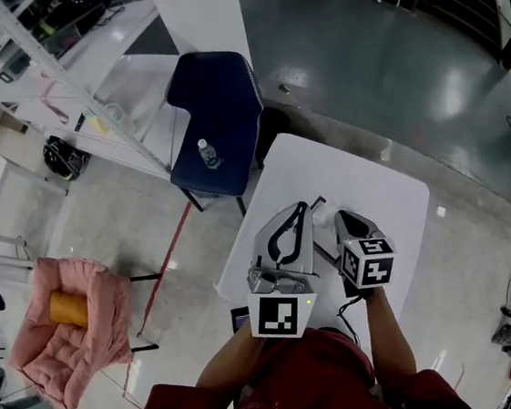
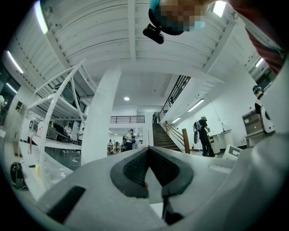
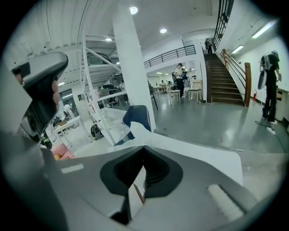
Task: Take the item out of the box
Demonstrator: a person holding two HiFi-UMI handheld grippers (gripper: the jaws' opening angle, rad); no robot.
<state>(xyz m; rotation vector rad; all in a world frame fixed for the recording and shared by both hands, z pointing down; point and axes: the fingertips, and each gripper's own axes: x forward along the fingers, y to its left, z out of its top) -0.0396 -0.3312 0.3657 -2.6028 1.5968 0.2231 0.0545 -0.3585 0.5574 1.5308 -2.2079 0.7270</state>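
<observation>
No box or item shows plainly in any view. In the head view both grippers hover over the near part of the white table, close to the person's body. My left gripper points away from the person with its tips meeting and nothing between them; in its own view the jaws meet against the hall and ceiling. My right gripper is beside it, also shut and empty, aimed over the table. A small pale thing pokes out between the two tips; I cannot tell what it is.
A dark blue chair with a water bottle on its seat stands beyond the table's far left corner. A pink cushioned chair carrying an orange cylinder is at the left. A white column and metal racks rise behind.
</observation>
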